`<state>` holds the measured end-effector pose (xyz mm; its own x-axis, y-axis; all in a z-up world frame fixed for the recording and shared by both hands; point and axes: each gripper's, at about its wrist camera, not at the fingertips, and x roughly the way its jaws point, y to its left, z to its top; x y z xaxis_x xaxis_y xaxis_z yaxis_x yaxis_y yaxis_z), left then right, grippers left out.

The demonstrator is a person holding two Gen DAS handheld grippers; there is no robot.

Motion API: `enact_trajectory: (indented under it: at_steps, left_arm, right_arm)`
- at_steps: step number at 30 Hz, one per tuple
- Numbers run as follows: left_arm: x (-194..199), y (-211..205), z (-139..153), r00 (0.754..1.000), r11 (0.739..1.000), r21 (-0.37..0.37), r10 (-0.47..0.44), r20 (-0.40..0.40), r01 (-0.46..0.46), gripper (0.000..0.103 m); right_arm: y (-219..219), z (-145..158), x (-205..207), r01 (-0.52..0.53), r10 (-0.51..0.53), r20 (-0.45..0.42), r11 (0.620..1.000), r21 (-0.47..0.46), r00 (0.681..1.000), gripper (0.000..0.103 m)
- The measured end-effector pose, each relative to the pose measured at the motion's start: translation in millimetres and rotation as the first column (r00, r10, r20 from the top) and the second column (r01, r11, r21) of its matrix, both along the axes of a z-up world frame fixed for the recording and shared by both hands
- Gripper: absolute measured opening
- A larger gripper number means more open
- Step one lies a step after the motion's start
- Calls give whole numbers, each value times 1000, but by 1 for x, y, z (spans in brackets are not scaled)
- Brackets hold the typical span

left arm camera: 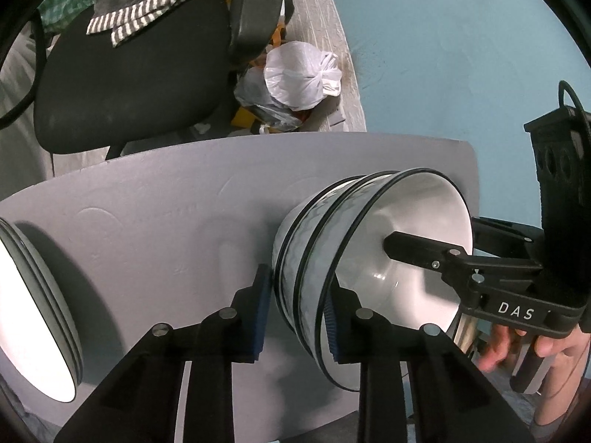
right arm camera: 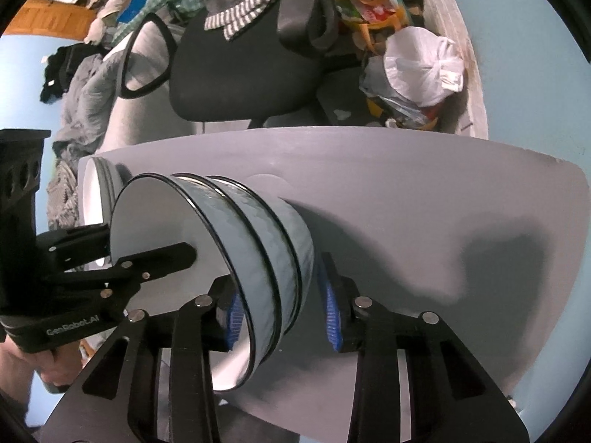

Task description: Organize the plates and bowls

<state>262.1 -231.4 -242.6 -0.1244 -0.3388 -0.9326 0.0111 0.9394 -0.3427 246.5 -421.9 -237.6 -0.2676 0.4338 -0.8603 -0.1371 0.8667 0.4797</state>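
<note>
A stack of three nested bowls point(left arm camera: 314, 258), pale blue outside with dark rims and white inside, rests on the grey table point(left arm camera: 166, 203). My left gripper point(left arm camera: 295, 310) straddles the stack's rims, one finger outside and one inside the top bowl, jaws apart. My right gripper point(right arm camera: 282, 317) straddles the same stack point(right arm camera: 266, 243) from the other side, jaws apart. Each gripper shows in the other's view: the right gripper point(left arm camera: 424, 251) reaches into the top bowl, and so does the left gripper point(right arm camera: 159, 258). A stack of plates point(left arm camera: 40, 310) stands at the left table edge.
The plate stack also shows behind the bowls in the right wrist view point(right arm camera: 96, 199). A black office chair point(left arm camera: 140, 74) with a striped cloth stands beyond the table. Tied plastic bags point(left arm camera: 299, 77) lie on the floor by the blue wall.
</note>
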Motion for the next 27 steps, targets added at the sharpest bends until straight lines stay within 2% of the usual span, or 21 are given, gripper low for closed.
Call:
enact_trajectory:
  at_steps: [5,8,10,17,27]
  left_arm:
    - [-2,1,0,1000,1000,0,-4,9,4,25]
    - [-4,3,1,1000,1000,-5,14,18,-13,23]
    - [-6,5,1,999,999,-15,29,24,-29,23]
    - [-5,1,2,1000,1000,-6,-15,25,15,23]
    - [-4,1,2,1000,1000,-2,-8,14,8,23]
  right_arm:
    - [-2,0,-2,10,-10,0,1000,-13,1000,33]
    - [-6,-5,-2,35,-34,-58,999,13,998,33]
    - [-7,-7,-2,41,-38,-95,999,34,995,30]
    - [-2,-2,-5,2,-1,-67,1000,29,998,27]
    - [3,5,-6,-15,14,-25,999,-30,1000,22]
